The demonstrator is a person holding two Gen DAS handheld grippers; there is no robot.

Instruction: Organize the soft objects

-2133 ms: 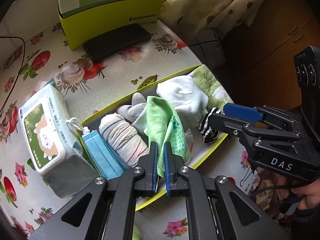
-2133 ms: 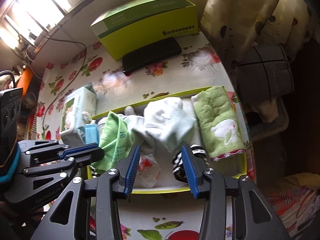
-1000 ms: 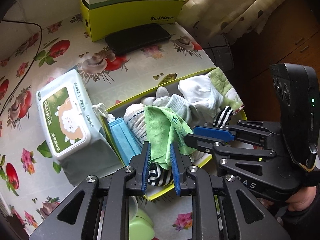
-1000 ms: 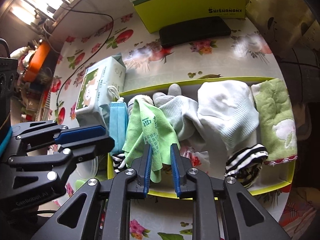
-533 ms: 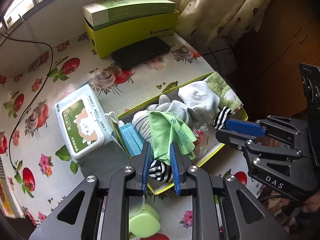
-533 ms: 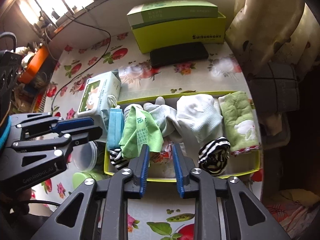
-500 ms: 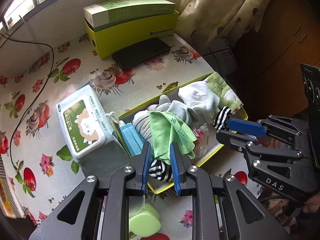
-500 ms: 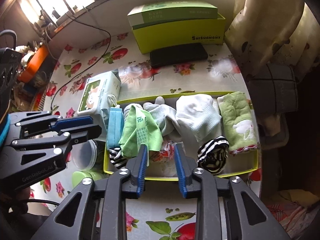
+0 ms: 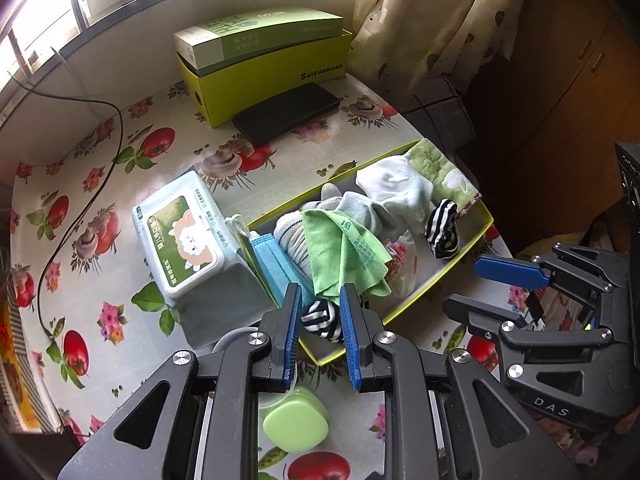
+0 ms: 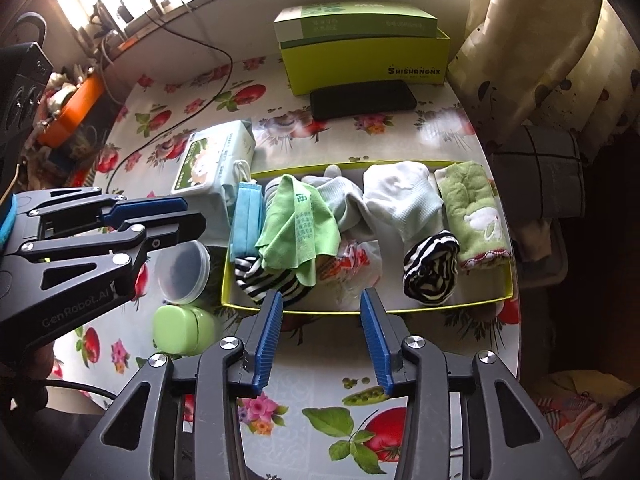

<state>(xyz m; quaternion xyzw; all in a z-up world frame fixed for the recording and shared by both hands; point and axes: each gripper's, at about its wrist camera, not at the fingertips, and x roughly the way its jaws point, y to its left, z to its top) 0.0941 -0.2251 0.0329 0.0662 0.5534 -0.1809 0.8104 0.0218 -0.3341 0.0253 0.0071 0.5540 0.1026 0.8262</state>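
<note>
At the left edge of the scene a wet-wipes pack sits on the tabletop just beside the yellow-rimmed tray, whose long axis runs left to right across the right wrist view. Inside the tray, from its left end: a blue face mask standing on edge against the short wall, a green cloth draped over a striped sock, a crumpled plastic wrapper near the middle, pale socks behind it, a second striped sock rolled up, and a green towel laid lengthwise at the right end. The left gripper hovers above the tray's left near corner, its jaws partly apart and holding nothing, with the first striped sock showing in the gap below them. The right gripper hangs over the tray's near long wall, jaws wide apart and empty, pointing at the wrapper. Judging by this, each gripper has one striped sock on its own side: the left is nearer the one under the cloth, the right nearer the rolled one, which lies ahead and to its right. Pairing them would mean carrying one along the tray's length.
</note>
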